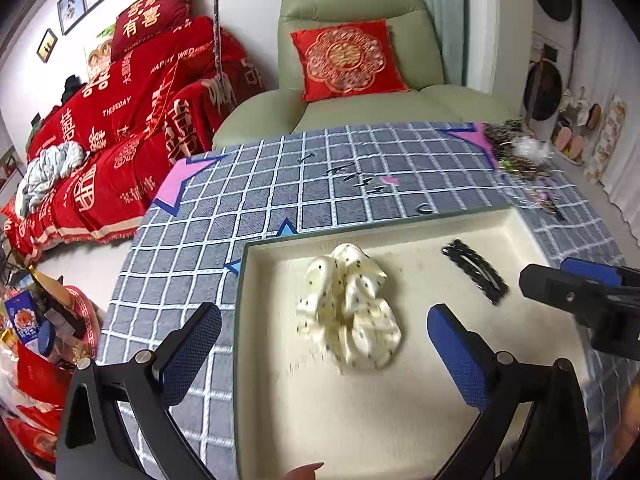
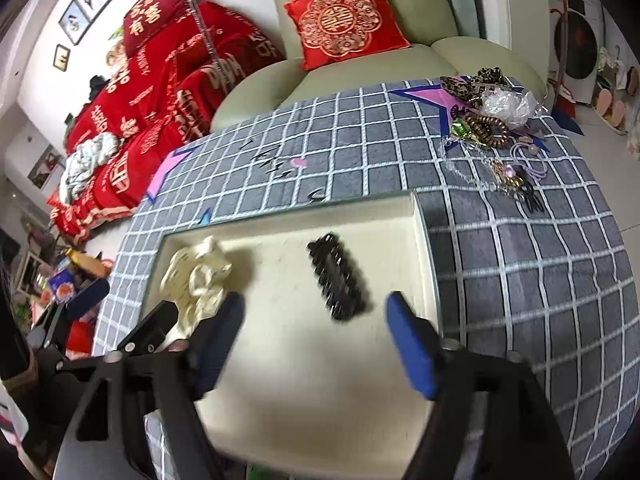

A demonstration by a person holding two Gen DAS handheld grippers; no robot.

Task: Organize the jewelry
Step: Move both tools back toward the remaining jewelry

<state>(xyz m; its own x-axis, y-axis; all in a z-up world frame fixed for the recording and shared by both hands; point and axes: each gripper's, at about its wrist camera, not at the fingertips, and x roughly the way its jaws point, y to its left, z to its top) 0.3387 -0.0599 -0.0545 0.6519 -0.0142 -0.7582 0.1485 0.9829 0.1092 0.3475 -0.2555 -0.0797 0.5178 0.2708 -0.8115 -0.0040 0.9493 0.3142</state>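
A cream tray [image 1: 520, 232] [image 2: 420, 248] lies on the grey checked tablecloth. Inside it rest a cream dotted scrunchie [image 1: 352, 308] [image 2: 200, 276] and a black hair clip [image 1: 476, 270] [image 2: 338, 282]. My left gripper [image 1: 324, 336] hangs open above the tray, with the scrunchie lying between and beyond its blue pads, untouched. My right gripper [image 2: 316, 328] is open too, above the black clip, which lies free just past its fingertips. In the left wrist view the right gripper [image 1: 580, 296] shows at the right edge. A pile of loose hair ties and jewelry [image 2: 492, 128] [image 1: 516, 152] sits at the table's far right corner.
A green armchair [image 1: 360, 60] with a red cushion [image 2: 344, 20] stands behind the table. A sofa with red covers [image 1: 120, 120] runs along the left. Clutter of boxes [image 1: 36, 320] lies on the floor at the left. Small dark items [image 2: 316, 196] lie on the cloth beyond the tray.
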